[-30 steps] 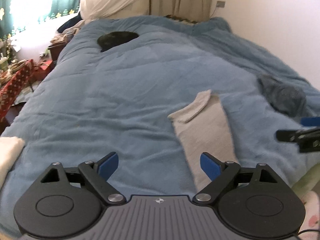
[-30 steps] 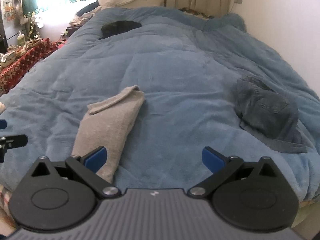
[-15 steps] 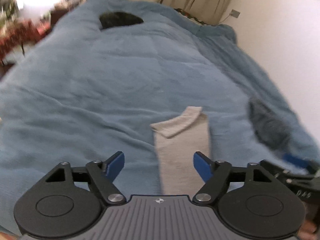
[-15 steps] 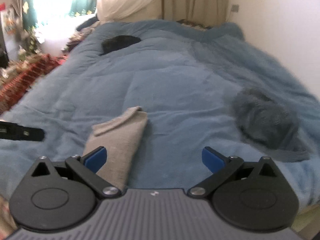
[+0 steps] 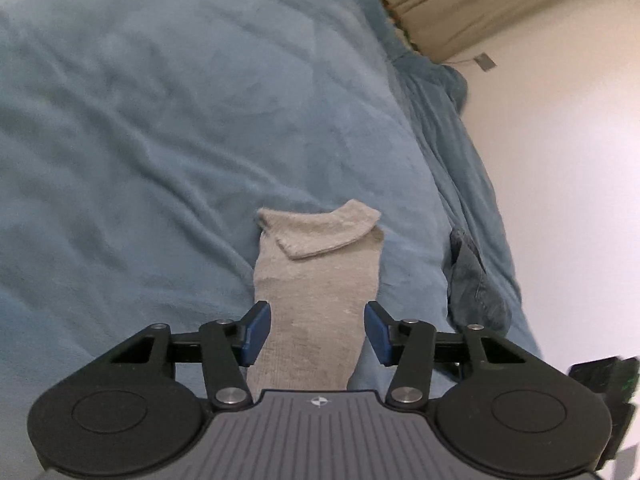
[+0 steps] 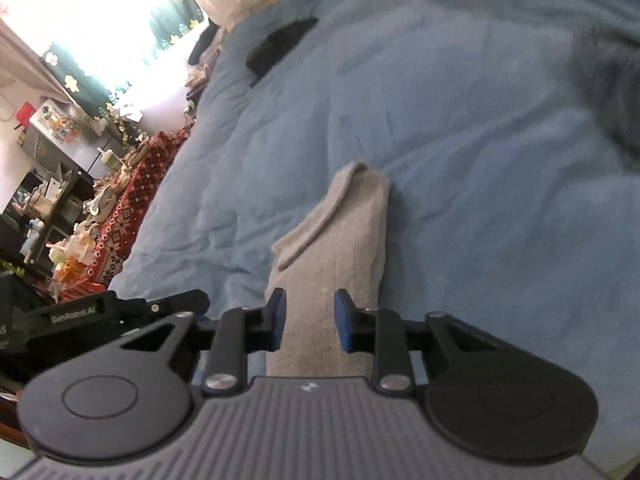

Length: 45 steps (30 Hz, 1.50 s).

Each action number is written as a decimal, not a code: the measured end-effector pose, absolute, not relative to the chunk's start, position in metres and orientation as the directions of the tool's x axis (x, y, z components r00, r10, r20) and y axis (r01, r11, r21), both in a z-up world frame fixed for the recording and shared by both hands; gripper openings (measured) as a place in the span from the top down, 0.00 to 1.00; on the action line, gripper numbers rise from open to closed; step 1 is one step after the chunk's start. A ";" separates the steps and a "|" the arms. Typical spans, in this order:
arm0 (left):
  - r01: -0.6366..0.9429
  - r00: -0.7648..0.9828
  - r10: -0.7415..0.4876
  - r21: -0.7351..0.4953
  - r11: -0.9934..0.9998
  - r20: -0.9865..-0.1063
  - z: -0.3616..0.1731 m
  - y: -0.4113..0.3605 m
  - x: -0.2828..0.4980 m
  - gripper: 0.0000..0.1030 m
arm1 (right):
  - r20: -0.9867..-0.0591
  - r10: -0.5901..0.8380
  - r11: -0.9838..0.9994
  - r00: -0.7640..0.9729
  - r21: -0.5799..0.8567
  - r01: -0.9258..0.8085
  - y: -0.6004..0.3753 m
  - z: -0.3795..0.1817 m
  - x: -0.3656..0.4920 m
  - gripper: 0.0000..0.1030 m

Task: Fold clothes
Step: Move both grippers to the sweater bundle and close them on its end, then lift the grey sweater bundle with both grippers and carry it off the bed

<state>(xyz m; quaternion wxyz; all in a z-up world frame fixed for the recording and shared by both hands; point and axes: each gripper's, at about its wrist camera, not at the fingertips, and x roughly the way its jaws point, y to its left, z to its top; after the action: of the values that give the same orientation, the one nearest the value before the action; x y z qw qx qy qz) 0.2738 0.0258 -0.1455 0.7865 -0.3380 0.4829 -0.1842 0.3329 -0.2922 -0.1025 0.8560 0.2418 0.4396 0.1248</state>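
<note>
A grey garment (image 5: 316, 280), folded into a long strip with its far end turned over, lies on the blue blanket (image 5: 160, 140). My left gripper (image 5: 317, 332) straddles its near end. The jaws are closing, the cloth lies flat between the blue pads, and a gap shows at the right pad. In the right wrist view the same grey garment (image 6: 340, 240) runs under my right gripper (image 6: 311, 320). Those jaws are also closing, narrower than the cloth and over its near end, and the cloth is not bunched. The left gripper's body (image 6: 120, 312) shows beside it.
A crumpled dark denim garment (image 5: 476, 292) lies right of the grey one, near the bed's edge and the white wall (image 5: 560, 160). A black item (image 6: 280, 44) rests at the far end of the bed. A cluttered red-patterned table (image 6: 136, 200) stands left of the bed.
Both grippers have dropped and come forward onto the near end of the grey garment, rolling as they went. Both pairs of jaws have narrowed, the right far more, with the cloth now between them.
</note>
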 end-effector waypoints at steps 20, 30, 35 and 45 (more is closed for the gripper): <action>-0.073 0.449 -0.594 -0.690 0.720 -0.667 -0.198 -0.001 0.300 0.37 | -0.695 0.514 0.783 0.503 0.620 0.056 -0.295 -0.205 0.394 0.58; -0.092 0.465 -0.583 -0.692 0.716 -0.666 -0.202 -0.003 0.302 0.41 | -0.607 0.598 0.689 0.523 0.723 0.053 -0.304 -0.229 0.392 0.62; -0.111 0.461 -0.597 -0.710 0.695 -0.657 -0.206 0.001 0.305 0.41 | -0.571 0.616 0.671 0.543 0.742 0.019 -0.302 -0.226 0.395 0.62; -0.089 0.461 -0.603 -0.710 0.699 -0.651 -0.206 -0.004 0.306 0.77 | -0.609 0.570 0.736 0.552 0.677 -0.014 -0.275 -0.227 0.403 0.83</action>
<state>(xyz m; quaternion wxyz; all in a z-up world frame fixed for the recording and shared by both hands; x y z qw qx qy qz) 0.3063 -0.0042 -0.2059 0.7792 -0.3514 0.4920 -0.1651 0.4026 -0.2753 -0.2273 0.8217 0.3171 0.4389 0.1776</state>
